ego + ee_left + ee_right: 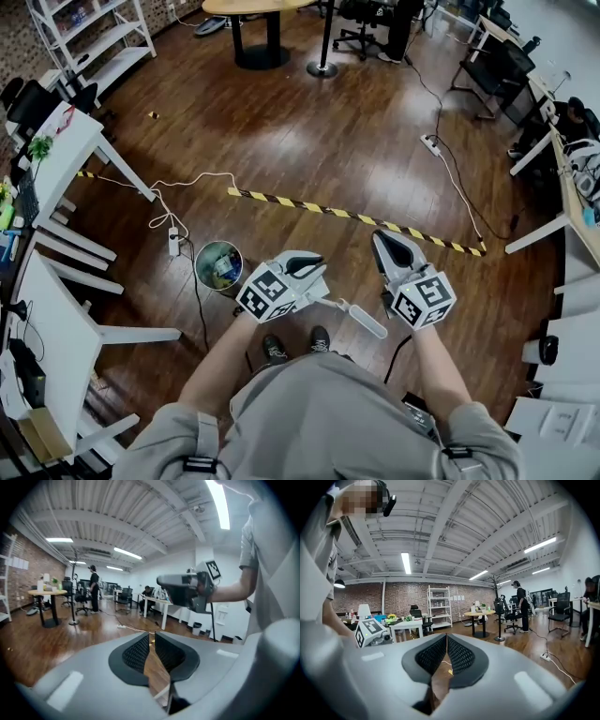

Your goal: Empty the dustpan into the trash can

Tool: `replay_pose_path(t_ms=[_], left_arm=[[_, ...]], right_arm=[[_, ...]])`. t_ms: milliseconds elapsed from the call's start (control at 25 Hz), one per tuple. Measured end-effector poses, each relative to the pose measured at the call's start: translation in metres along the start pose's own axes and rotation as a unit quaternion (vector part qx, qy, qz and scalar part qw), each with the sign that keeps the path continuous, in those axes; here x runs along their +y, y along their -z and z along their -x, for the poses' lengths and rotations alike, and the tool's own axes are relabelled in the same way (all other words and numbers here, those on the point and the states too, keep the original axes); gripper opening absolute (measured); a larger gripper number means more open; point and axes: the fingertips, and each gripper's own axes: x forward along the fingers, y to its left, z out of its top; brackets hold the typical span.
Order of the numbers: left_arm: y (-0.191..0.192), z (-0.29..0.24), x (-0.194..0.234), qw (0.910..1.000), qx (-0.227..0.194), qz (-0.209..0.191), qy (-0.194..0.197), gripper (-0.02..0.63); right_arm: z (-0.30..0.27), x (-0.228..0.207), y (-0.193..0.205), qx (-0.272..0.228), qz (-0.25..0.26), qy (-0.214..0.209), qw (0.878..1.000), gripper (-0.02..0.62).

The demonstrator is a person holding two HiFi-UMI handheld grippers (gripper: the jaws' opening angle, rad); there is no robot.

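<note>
The small round trash can (218, 265) stands on the wood floor just left of my left gripper (322, 268), with litter showing inside. No dustpan shows in any view. The left gripper's jaws stand a narrow gap apart (152, 634) with only floor between them. A short white bar (364, 319) juts out from under it; what it is, I cannot tell. My right gripper (380, 238) is held level to the right, its pads meeting at the tips (446, 635) and holding nothing. Each gripper view shows the other gripper: the right one (160, 581) and the left one's marker cube (368, 631).
A yellow-black tape strip (356, 216) crosses the floor ahead. White desks (56, 309) line the left, with a power strip (173, 242) and cables near the can. A round table (253, 9), office chairs (370, 23) and a shelf (94, 37) stand farther off. A person (94, 588) stands in the distance.
</note>
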Motion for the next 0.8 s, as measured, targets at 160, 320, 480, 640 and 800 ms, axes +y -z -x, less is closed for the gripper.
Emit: replay_pose_path(t_ms=[160, 320, 480, 640, 800], left_arm=[[-0.06, 0.054, 0.048, 0.9911, -0.074, 0.015, -0.109, 0.006], [-0.09, 0.108, 0.069, 0.9775, -0.109, 0.028, -0.178, 0.006], [-0.098, 0.154, 0.076, 0.9651, -0.128, 0.045, -0.224, 0.006], [-0.092, 0.189, 0.081, 0.9517, -0.127, 0.063, -0.272, 0.006], [-0.086, 0.216, 0.083, 0.9381, -0.138, 0.079, -0.307, 0.006]], right_arm=[[-0.03, 0.018, -0.032, -0.018, 0.018, -0.031, 0.999, 0.002], [-0.065, 0.047, -0.057, -0.011, 0.055, -0.072, 0.996, 0.0], [-0.092, 0.093, -0.069, -0.006, 0.081, -0.135, 0.987, 0.0], [-0.11, 0.138, -0.071, -0.009, 0.072, -0.2, 0.977, 0.0], [-0.124, 0.171, -0.064, -0.003, 0.064, -0.248, 0.967, 0.0]])
